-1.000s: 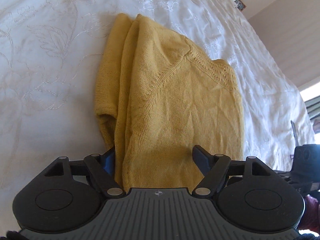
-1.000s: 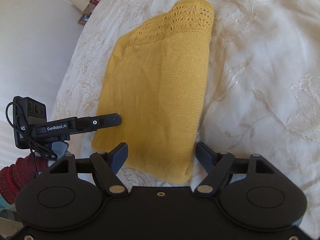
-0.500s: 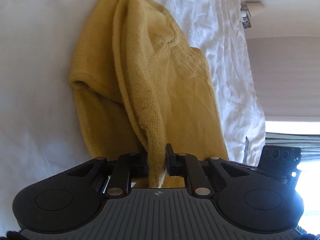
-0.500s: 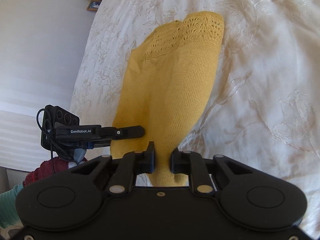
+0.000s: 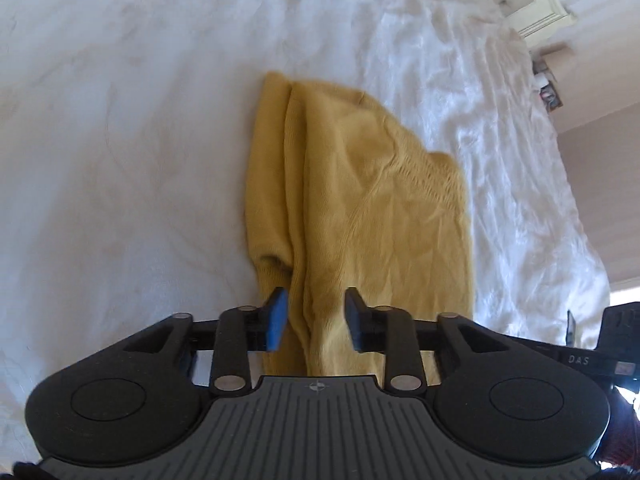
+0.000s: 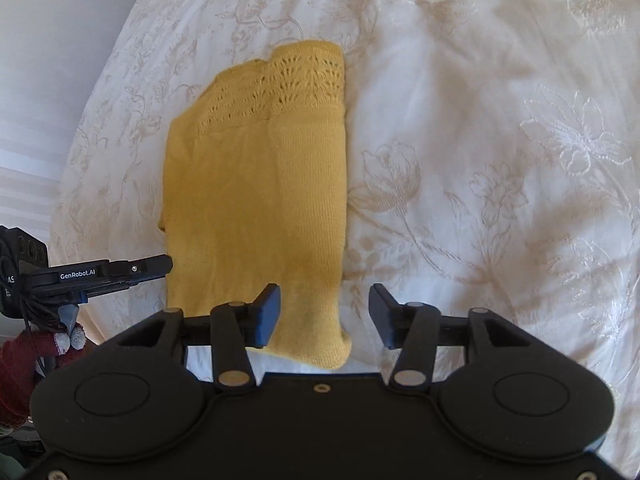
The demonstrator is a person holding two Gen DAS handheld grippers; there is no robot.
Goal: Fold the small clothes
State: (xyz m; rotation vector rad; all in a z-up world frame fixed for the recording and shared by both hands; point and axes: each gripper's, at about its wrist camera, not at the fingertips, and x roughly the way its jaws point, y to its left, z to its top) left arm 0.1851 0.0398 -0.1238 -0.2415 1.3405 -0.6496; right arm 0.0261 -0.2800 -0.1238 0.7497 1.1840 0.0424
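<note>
A small yellow knit sweater (image 5: 372, 216) lies folded lengthwise on a white embroidered bedspread (image 5: 120, 160). It also shows in the right wrist view (image 6: 260, 200), lace yoke at the far end. My left gripper (image 5: 316, 316) is open, its fingers either side of the near left part of the hem. My right gripper (image 6: 324, 312) is open over the near right corner of the hem, and the sweater lies flat between and under its fingers. The left gripper (image 6: 132, 270) shows from the side in the right wrist view, at the sweater's left edge.
The bedspread (image 6: 500, 160) spreads around the sweater on all sides. A pale wall and a cream headboard (image 5: 548, 4) stand beyond the bed's far right. A hand in a red glove (image 6: 24, 360) holds the left gripper at the lower left.
Both grippers were shut on the sweater's hem and lifting it half a second ago. Now both have opened, and the sweater lies flat on the bed again.
</note>
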